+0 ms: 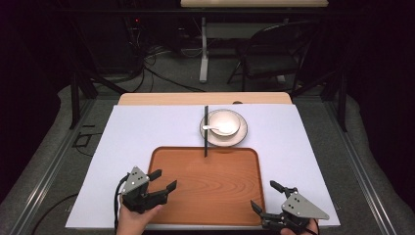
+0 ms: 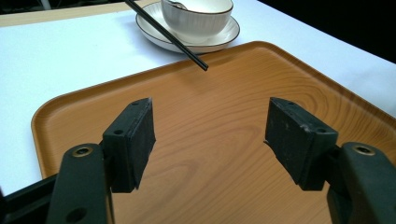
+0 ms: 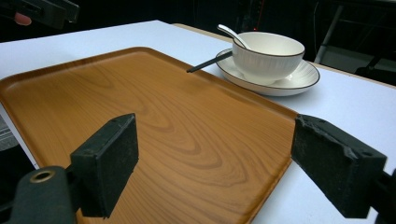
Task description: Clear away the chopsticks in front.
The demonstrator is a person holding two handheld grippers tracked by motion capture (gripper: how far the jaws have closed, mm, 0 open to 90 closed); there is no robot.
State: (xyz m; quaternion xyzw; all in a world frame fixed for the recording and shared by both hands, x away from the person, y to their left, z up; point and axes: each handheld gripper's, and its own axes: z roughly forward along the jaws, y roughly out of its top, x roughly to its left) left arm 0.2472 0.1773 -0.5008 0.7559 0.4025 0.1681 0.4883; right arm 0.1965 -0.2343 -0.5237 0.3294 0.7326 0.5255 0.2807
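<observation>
A dim room with a folding chair and trailing cables lies behind a table covered by a white sheet. In the high view, a wooden tray sits on the near half of the sheet. Just beyond its far edge stands a white bowl on a saucer, with a white spoon in the bowl. Black chopsticks lie across the saucer's left rim, their near tips reaching over the tray's far edge. The left gripper hovers at the tray's near left corner, jaws spread and empty. The right gripper sits at the near right corner, likewise released.

In the left gripper view, the left gripper has its two black jaws wide apart above bare tray wood. The chopsticks slant down from the saucer, tips over the tray's rim, and the bowl stands behind.

In the right gripper view, the right gripper gapes open, one jaw over the tray and the other past its edge over the sheet. The bowl, spoon and saucer stand beyond, the chopsticks poking toward the tray.
</observation>
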